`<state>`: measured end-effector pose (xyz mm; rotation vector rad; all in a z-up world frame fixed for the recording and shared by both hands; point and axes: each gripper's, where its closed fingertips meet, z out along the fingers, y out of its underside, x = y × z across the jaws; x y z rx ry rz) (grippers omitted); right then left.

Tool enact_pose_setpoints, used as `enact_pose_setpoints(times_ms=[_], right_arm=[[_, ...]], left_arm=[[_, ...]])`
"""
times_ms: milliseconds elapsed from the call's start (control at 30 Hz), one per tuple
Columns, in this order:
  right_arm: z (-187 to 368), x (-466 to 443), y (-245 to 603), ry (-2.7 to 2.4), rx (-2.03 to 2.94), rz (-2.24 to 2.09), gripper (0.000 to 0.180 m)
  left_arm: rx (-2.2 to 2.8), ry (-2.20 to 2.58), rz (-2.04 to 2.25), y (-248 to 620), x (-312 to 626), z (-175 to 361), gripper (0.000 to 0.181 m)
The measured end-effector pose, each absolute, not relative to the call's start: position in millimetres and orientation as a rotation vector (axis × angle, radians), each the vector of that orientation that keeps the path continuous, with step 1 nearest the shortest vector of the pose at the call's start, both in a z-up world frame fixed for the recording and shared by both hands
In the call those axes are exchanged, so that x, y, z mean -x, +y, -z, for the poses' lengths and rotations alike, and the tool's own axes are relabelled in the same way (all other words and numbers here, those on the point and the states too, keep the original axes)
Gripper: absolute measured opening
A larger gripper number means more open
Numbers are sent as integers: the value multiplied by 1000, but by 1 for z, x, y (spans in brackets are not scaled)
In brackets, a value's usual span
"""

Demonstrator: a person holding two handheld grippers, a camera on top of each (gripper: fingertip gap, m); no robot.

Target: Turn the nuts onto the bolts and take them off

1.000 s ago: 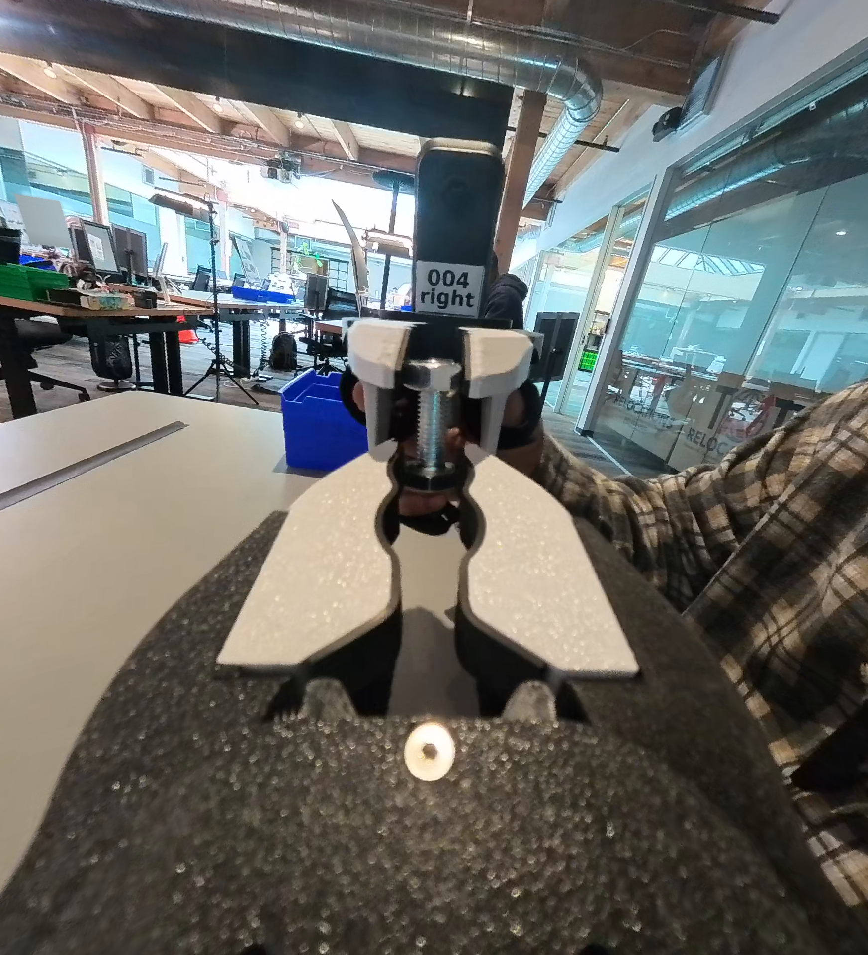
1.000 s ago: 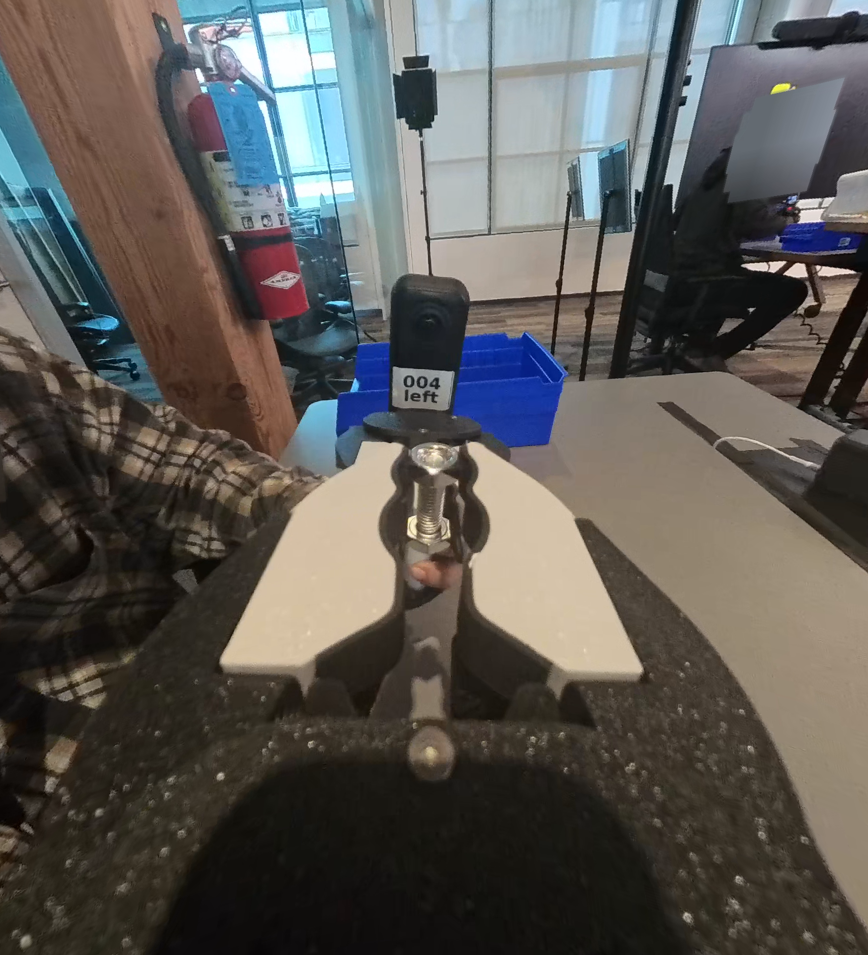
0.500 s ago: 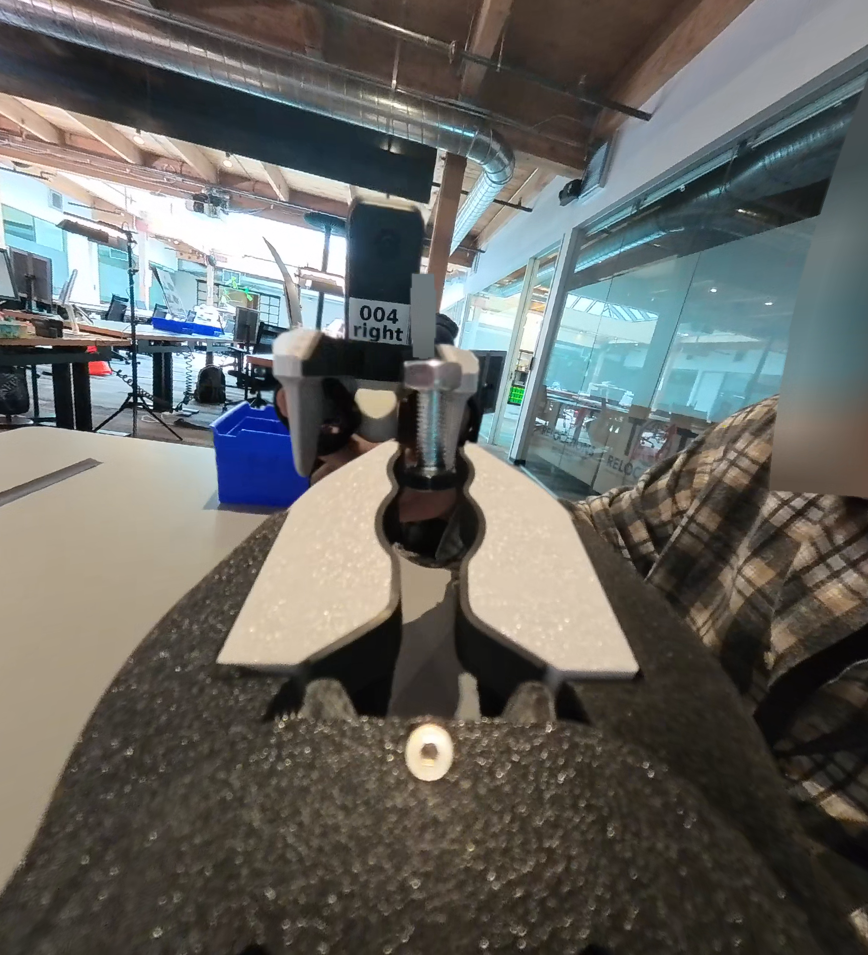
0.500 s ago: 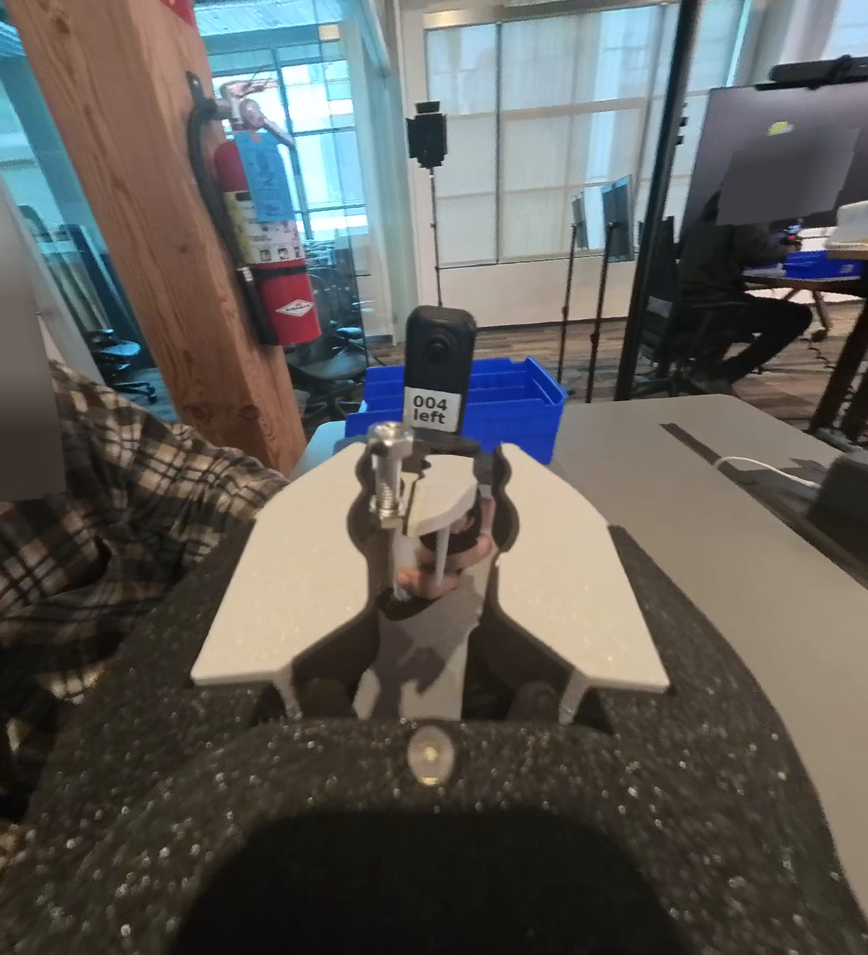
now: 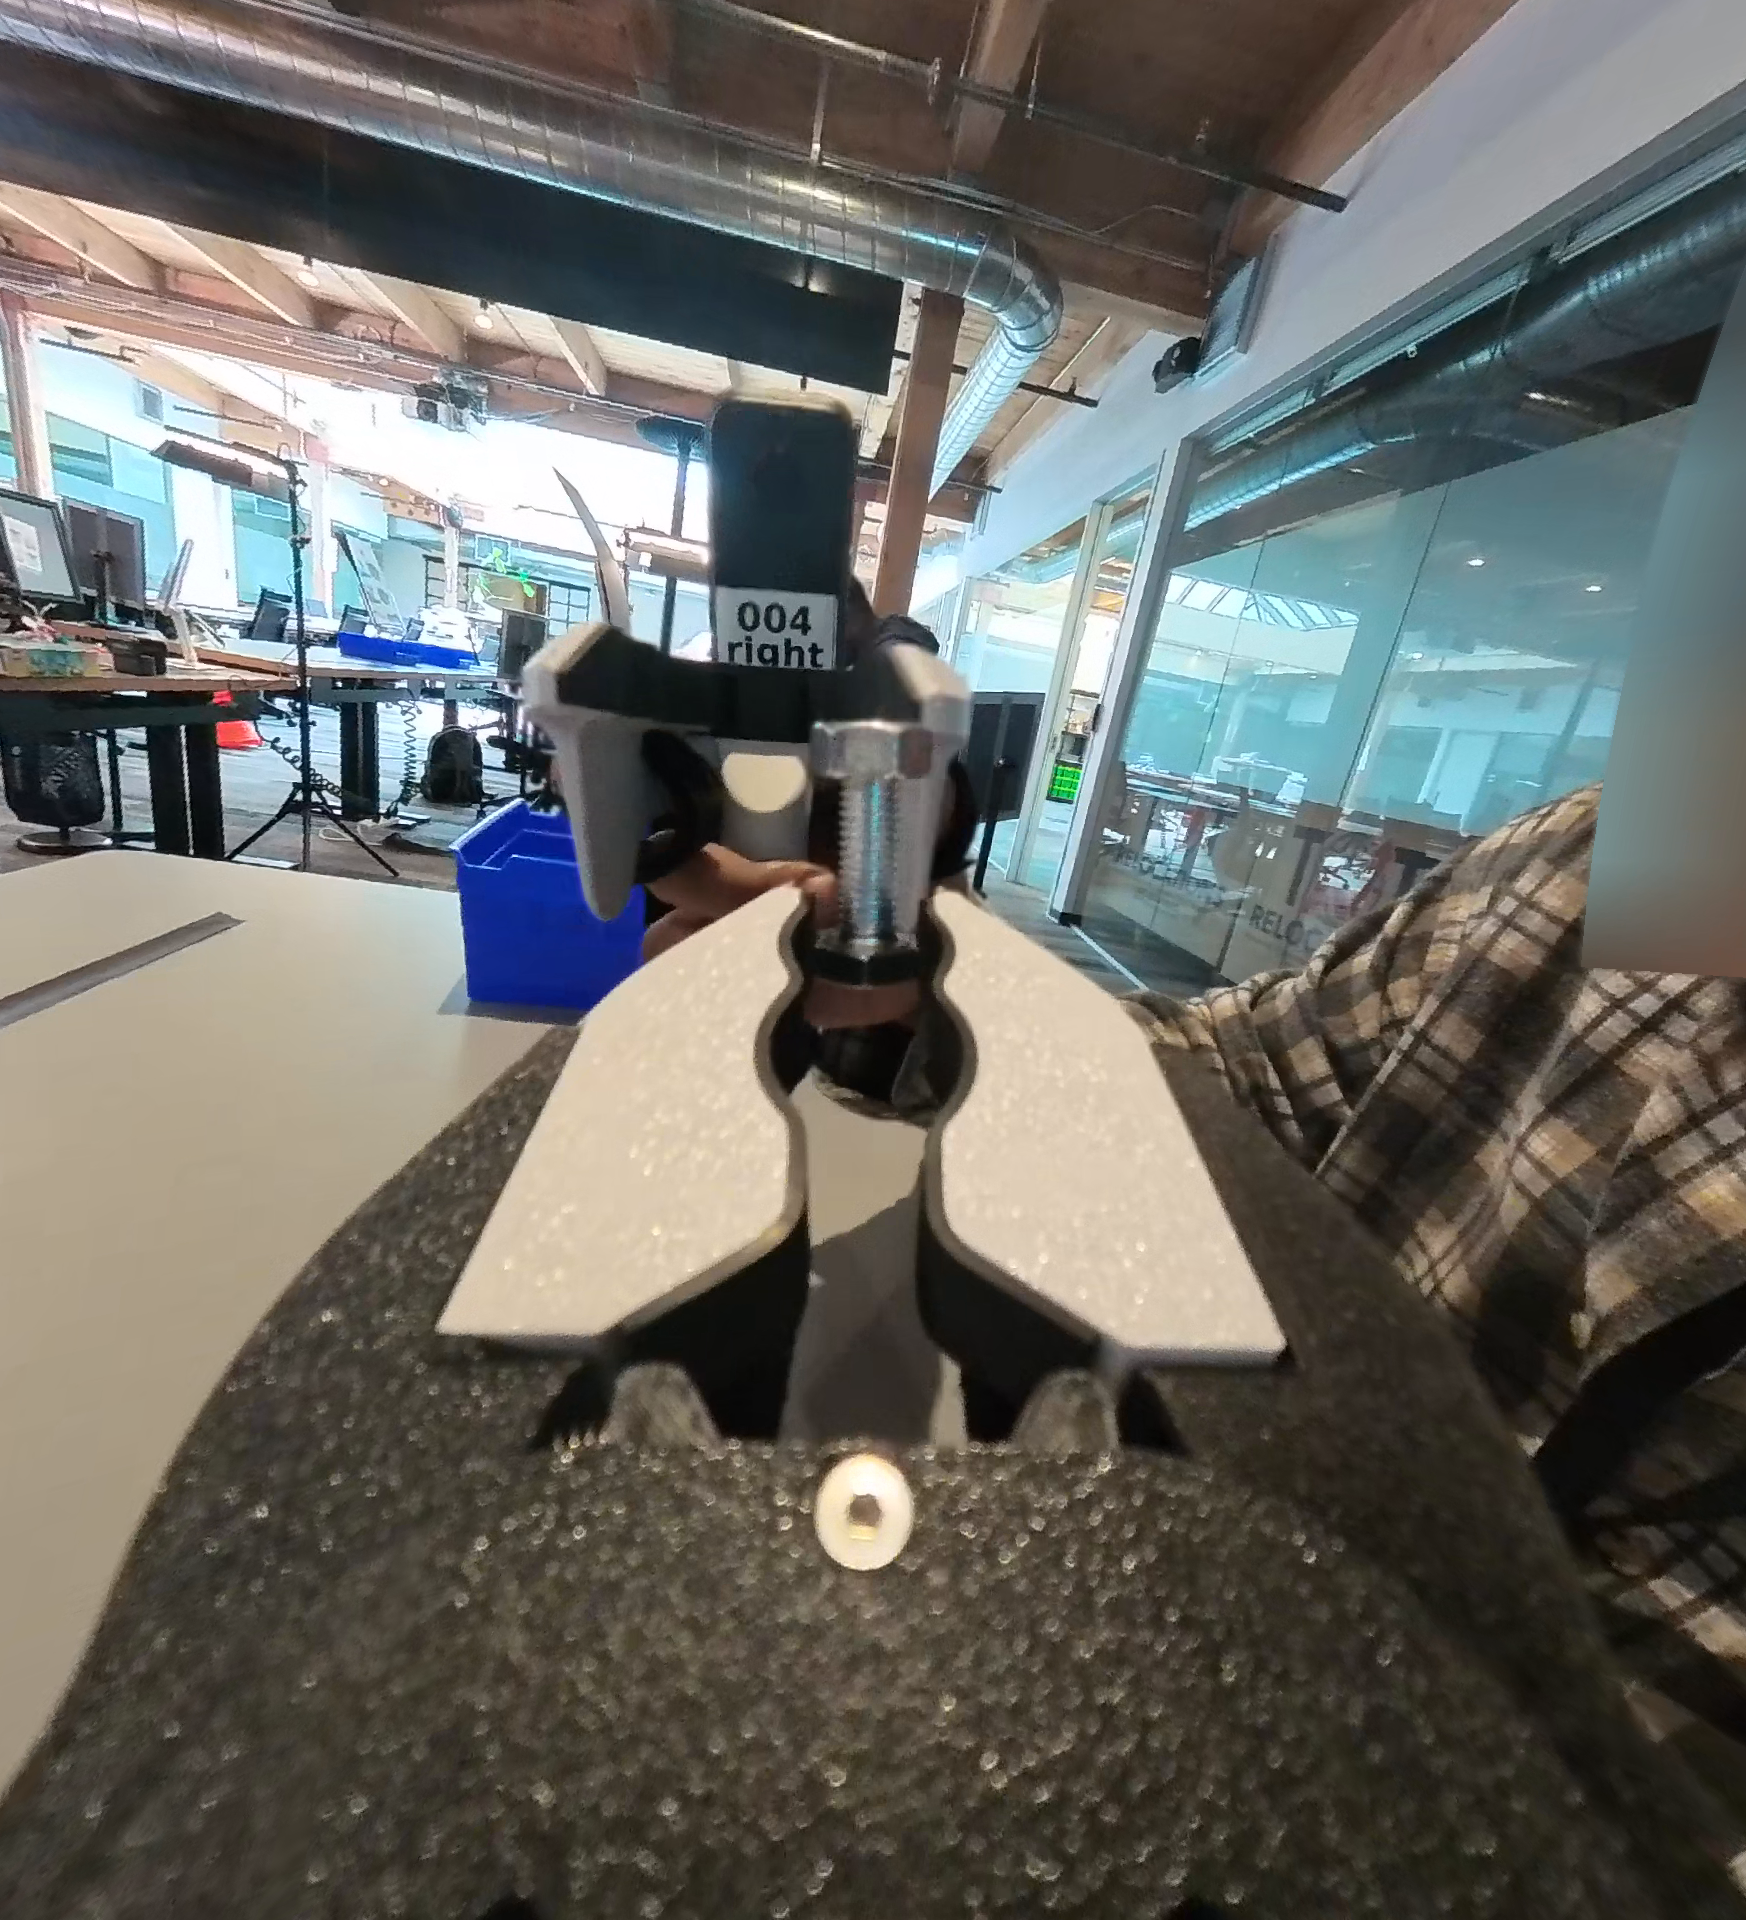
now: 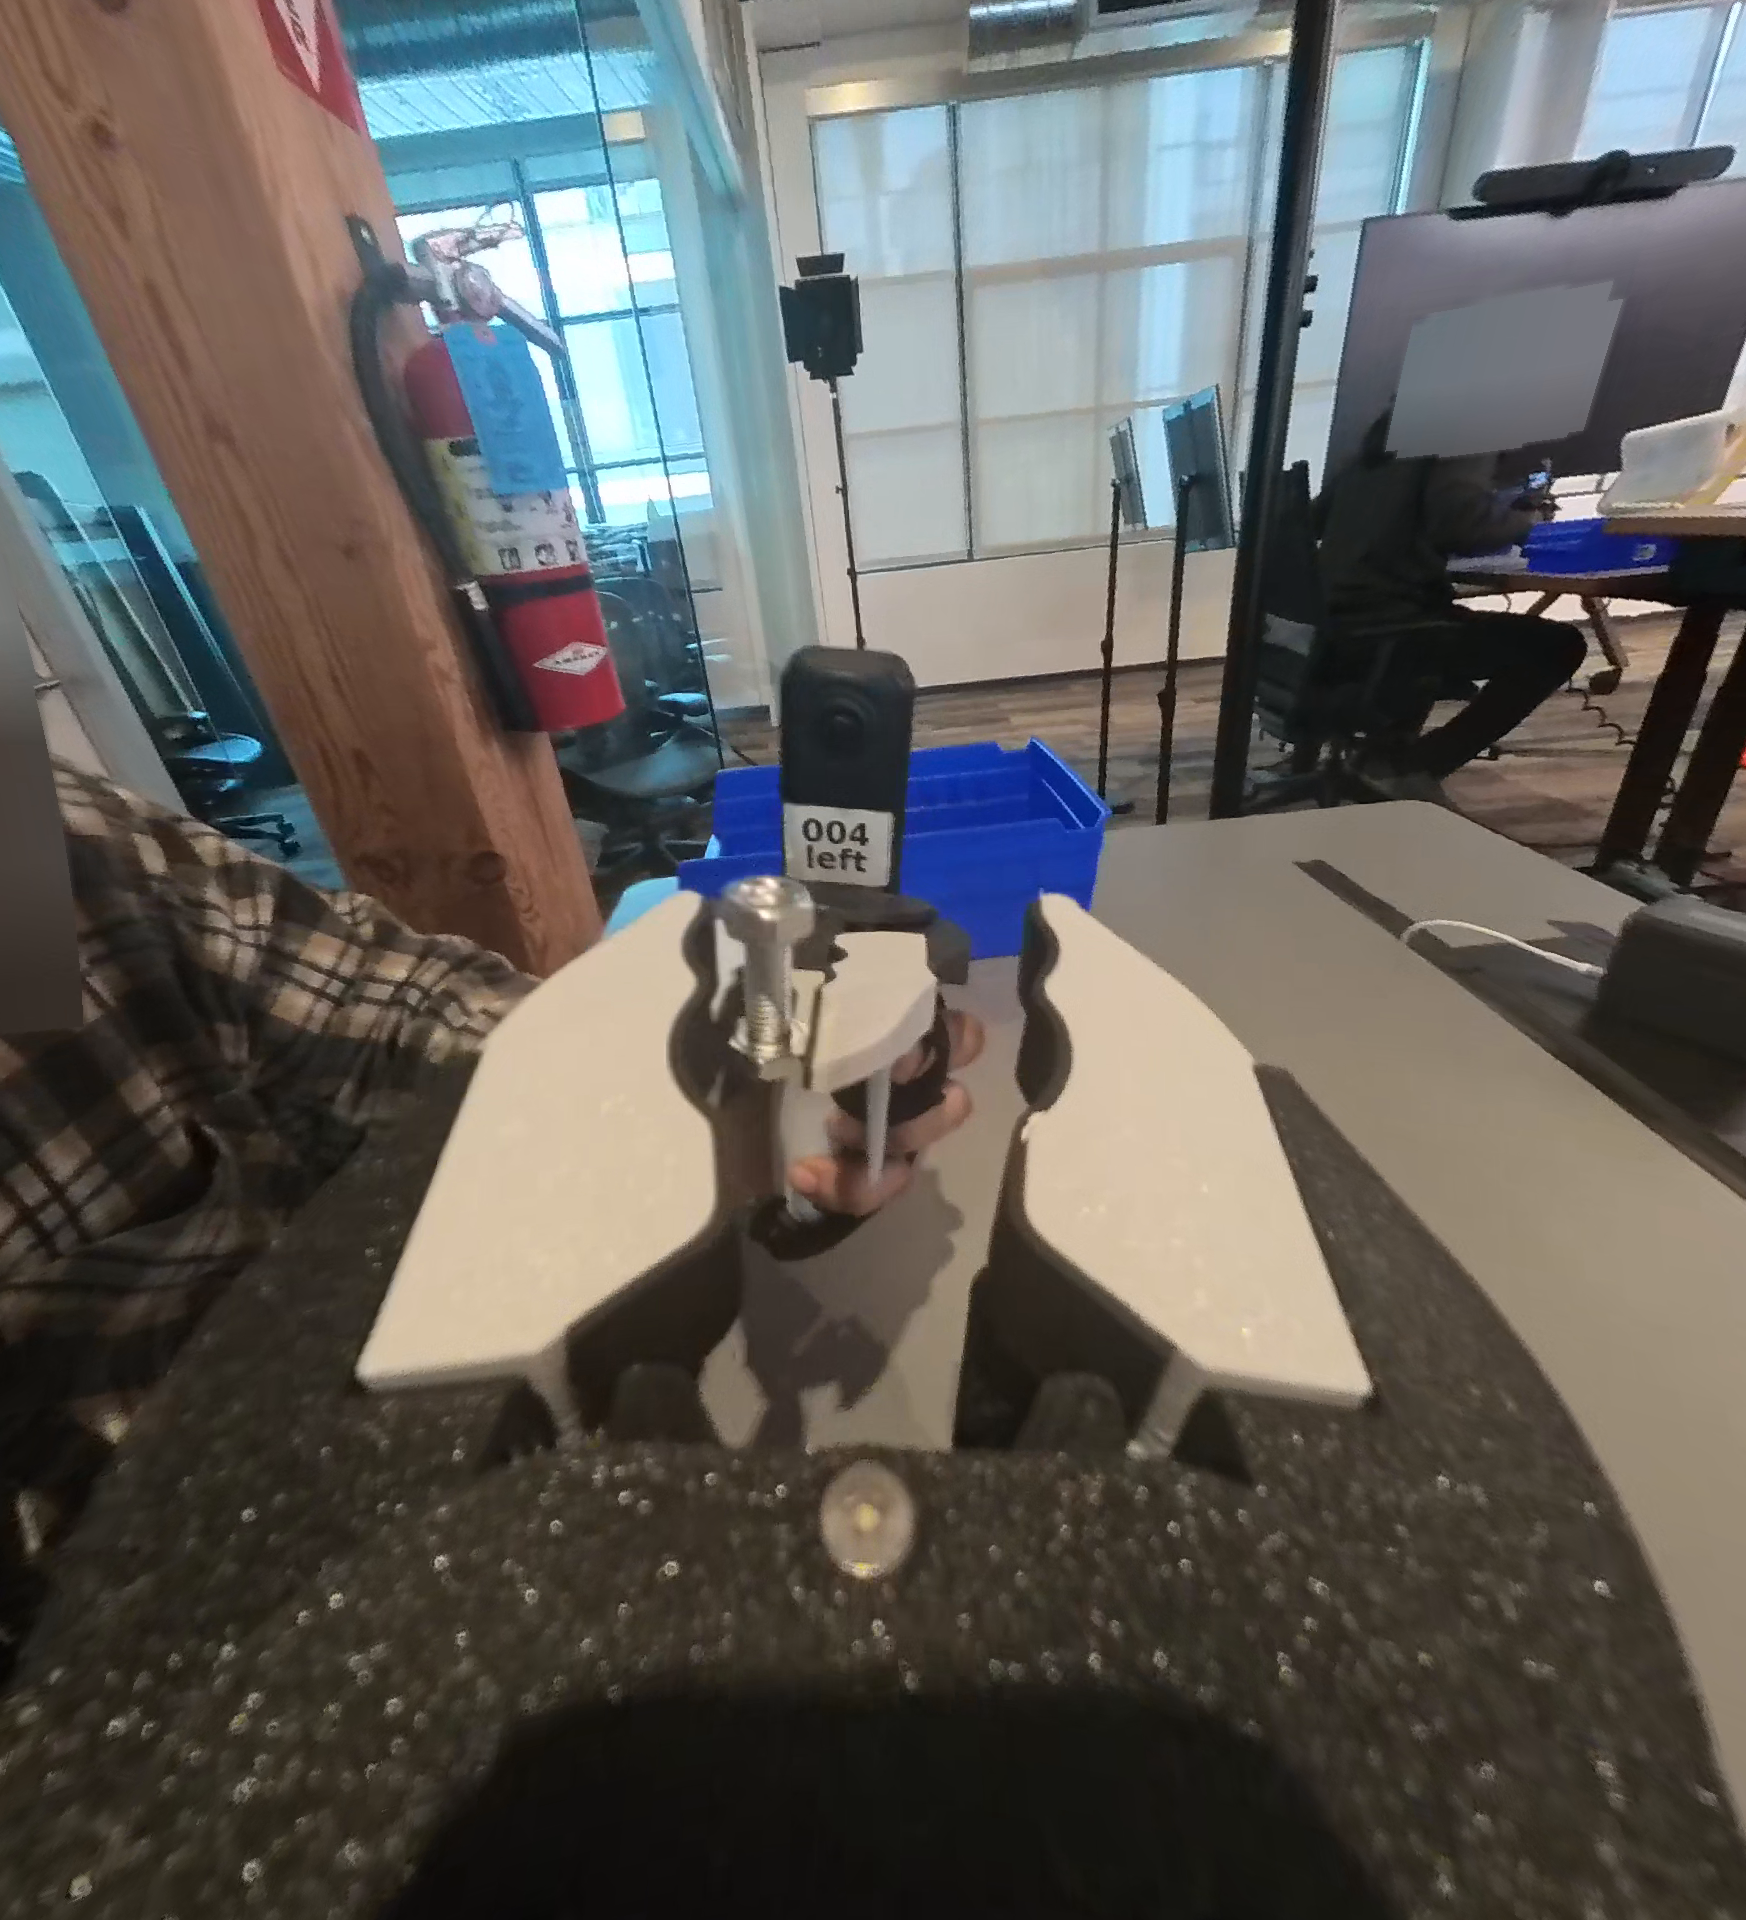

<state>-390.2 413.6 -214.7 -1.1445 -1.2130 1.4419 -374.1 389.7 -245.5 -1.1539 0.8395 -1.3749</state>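
Observation:
A silver hex bolt (image 5: 871, 852) stands upright, head up, with a dark nut (image 5: 864, 964) threaded low on its shaft. My left gripper (image 5: 864, 914) is shut on the nut and holds both above the table. In the right wrist view the bolt (image 6: 765, 966) and nut (image 6: 771, 1047) sit close to the left finger (image 6: 557, 1143) of my right gripper (image 6: 864, 914). That gripper is open, its jaws wide apart and empty. It shows face-on in the left wrist view (image 5: 744, 790), with the bolt head beside one finger.
A blue bin (image 6: 983, 831) stands at the far edge of the grey table (image 6: 1368, 1039), also seen in the left wrist view (image 5: 536, 914). A dark box with a white cable (image 6: 1721, 987) lies to the right. A plaid sleeve (image 5: 1471, 1091) is close by.
My right gripper was shut on the bolt head; it has opened and let go. The bolt now stands off-centre between its jaws. My left gripper still holds the nut.

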Motion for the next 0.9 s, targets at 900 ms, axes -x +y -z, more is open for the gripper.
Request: enact_pose_setpoints(times_ms=[900], right_arm=[[218, 392, 421, -1201, 1193, -1385, 59]], left_arm=[[1160, 845, 1364, 389, 373, 246, 17]])
